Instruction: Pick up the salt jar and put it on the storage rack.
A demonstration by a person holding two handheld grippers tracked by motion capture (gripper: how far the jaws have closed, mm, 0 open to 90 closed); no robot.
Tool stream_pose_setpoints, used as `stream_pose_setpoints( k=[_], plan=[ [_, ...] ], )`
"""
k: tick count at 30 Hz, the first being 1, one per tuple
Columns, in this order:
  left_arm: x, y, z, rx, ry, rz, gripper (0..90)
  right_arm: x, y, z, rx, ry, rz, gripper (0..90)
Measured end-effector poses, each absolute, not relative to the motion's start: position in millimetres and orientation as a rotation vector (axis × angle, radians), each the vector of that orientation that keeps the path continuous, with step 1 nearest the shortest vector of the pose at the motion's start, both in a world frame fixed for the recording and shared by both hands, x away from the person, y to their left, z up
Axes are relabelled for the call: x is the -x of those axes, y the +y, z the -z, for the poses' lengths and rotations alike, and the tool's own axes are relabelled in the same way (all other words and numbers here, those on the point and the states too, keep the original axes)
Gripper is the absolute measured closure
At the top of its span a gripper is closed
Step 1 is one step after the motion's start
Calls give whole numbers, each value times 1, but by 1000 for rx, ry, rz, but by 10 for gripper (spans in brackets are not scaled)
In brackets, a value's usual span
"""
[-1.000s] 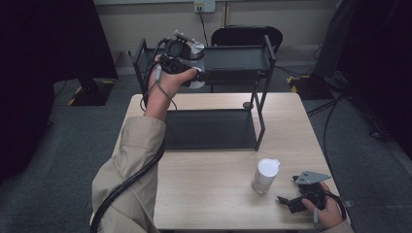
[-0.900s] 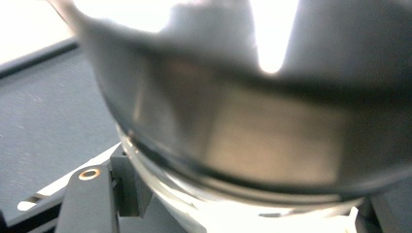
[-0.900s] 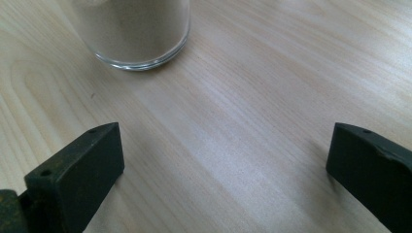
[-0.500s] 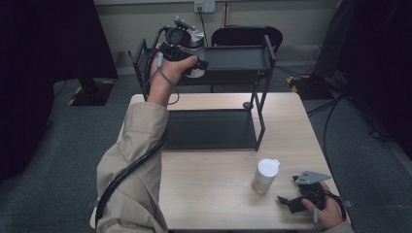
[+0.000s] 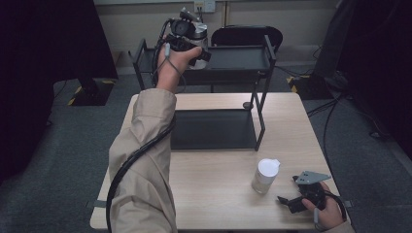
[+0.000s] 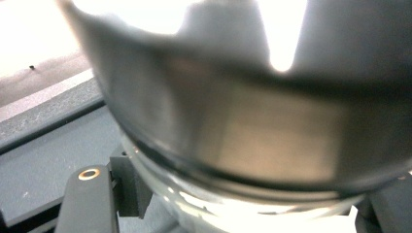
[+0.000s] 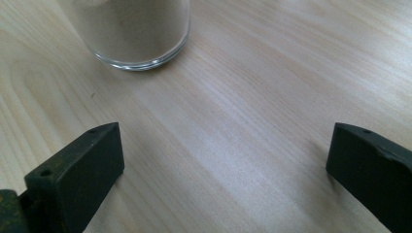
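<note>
Left gripper clamps a jar up at the top shelf of the rack, not yet set down. Right gripper rests wide open on the table beside the second jar, which is left to shelve.

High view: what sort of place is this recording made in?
Probably a lab or office corner set up for recording, not a home. A light wood table stands on grey carpet, with a black metal two-tier rack on it, dark curtains at the sides and cables trailing across the floor.
</note>
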State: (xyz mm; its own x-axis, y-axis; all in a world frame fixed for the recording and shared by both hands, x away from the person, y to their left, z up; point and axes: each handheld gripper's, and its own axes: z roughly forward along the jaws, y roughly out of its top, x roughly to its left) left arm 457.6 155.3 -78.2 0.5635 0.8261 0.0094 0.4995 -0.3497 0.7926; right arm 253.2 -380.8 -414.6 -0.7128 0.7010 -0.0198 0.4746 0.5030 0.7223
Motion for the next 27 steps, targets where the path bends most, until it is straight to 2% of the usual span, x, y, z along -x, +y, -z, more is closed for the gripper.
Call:
stream_pose_setpoints(
  k=[13, 27],
  plan=[
    [-476, 150, 86, -2017, 1087, -550, 307, -253, -381, 415, -987, 2439, -1031, 0],
    [-480, 148, 96, -2003, 1107, -538, 307, -253, -381, 415, -987, 2439, -1030, 0]
  ],
)
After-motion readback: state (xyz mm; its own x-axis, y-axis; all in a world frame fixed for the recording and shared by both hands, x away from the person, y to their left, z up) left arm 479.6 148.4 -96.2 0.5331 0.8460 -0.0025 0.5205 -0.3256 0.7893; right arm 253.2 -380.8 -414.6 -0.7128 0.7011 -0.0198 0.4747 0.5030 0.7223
